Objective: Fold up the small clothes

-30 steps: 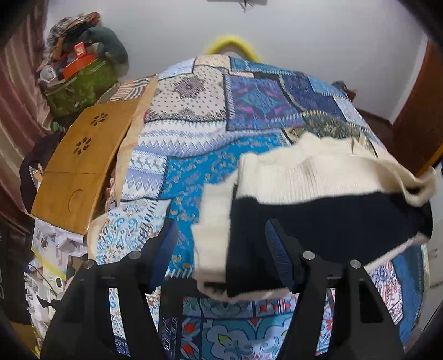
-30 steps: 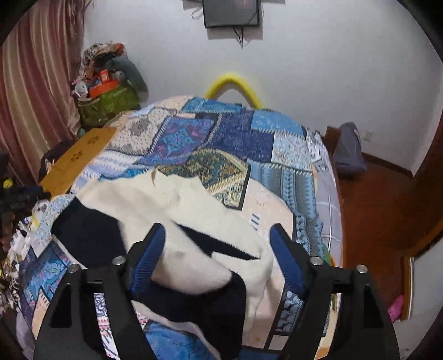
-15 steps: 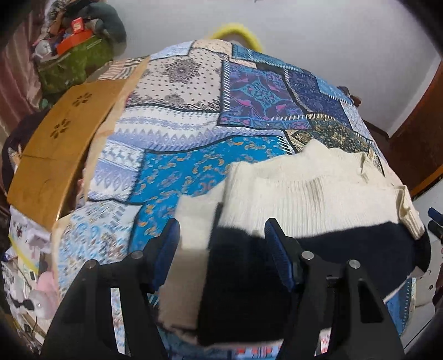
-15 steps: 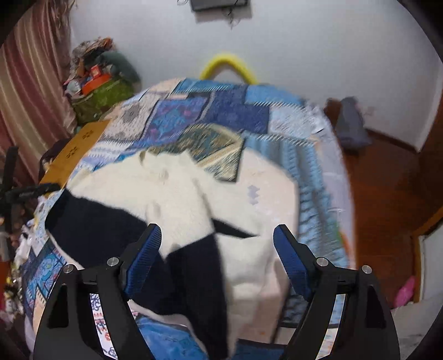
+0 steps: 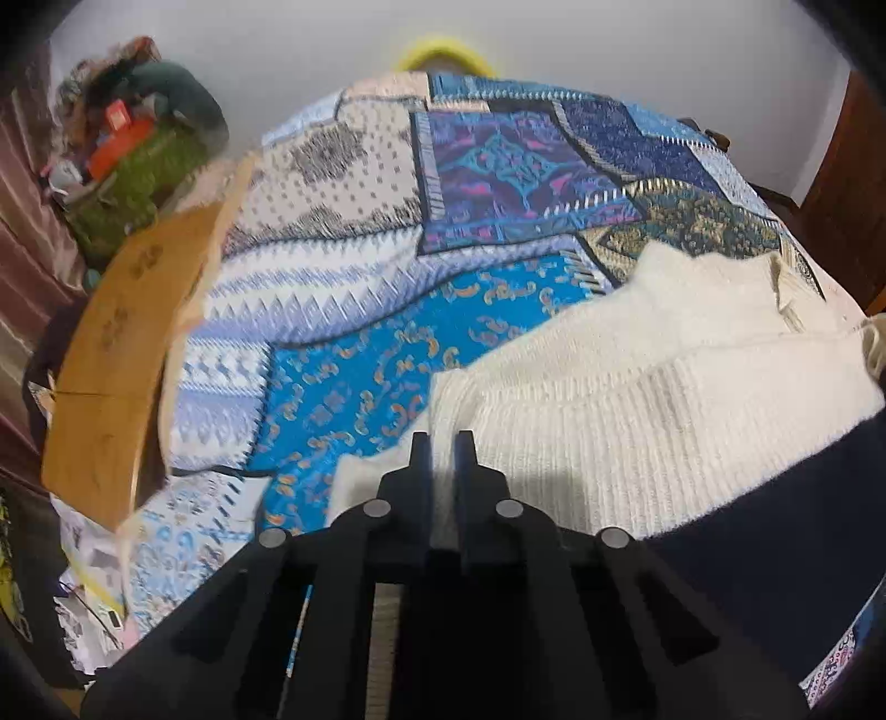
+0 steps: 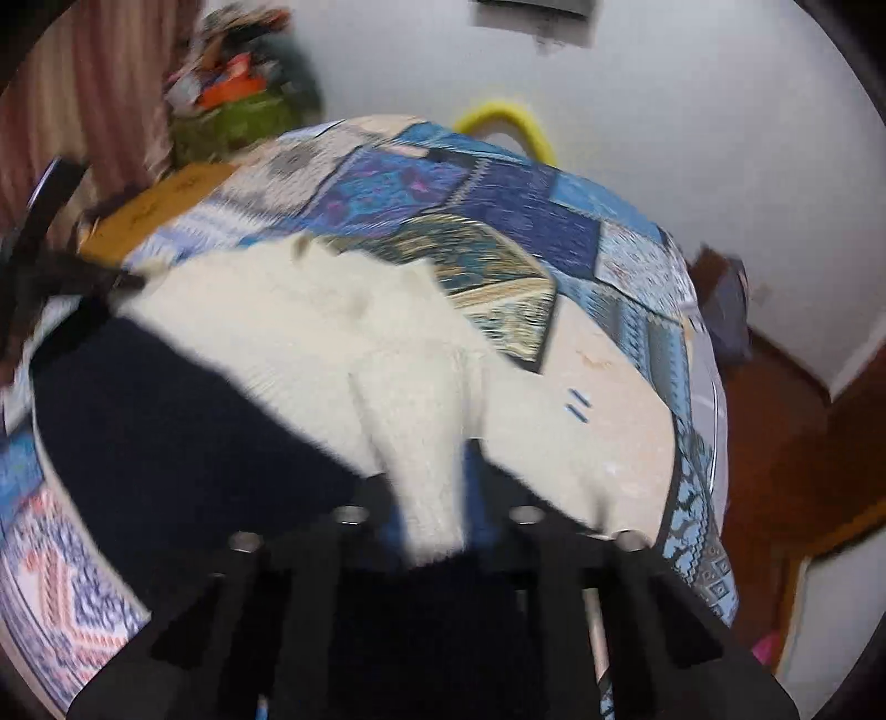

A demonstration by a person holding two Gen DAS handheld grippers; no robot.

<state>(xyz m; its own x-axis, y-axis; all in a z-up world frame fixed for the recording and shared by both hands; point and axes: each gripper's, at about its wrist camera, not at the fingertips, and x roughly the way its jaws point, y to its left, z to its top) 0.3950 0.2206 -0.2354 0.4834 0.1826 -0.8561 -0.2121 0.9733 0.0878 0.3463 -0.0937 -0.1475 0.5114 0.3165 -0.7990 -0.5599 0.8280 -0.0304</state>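
Note:
A cream and navy knit sweater (image 5: 637,399) lies on the patchwork quilt (image 5: 498,166) of a bed. My left gripper (image 5: 441,443) is shut on the sweater's cream left edge, with knit pinched between its narrow jaws. In the right wrist view the same sweater (image 6: 310,332) spreads across the quilt (image 6: 498,221), its navy band (image 6: 166,415) towards the left. My right gripper (image 6: 429,465) has its jaws closing, and a cream fold of the sweater is squeezed between them. This view is motion-blurred.
A wooden board (image 5: 122,360) lies along the bed's left side. Behind it a green bag (image 5: 138,166) holds a pile of things. A yellow hoop (image 5: 443,50) stands at the bed's far end. Brown floor (image 6: 775,443) lies right of the bed.
Both grippers came down onto the sweater and went from wide open to closed on cream knit, the left at the left edge, the right on a fold.

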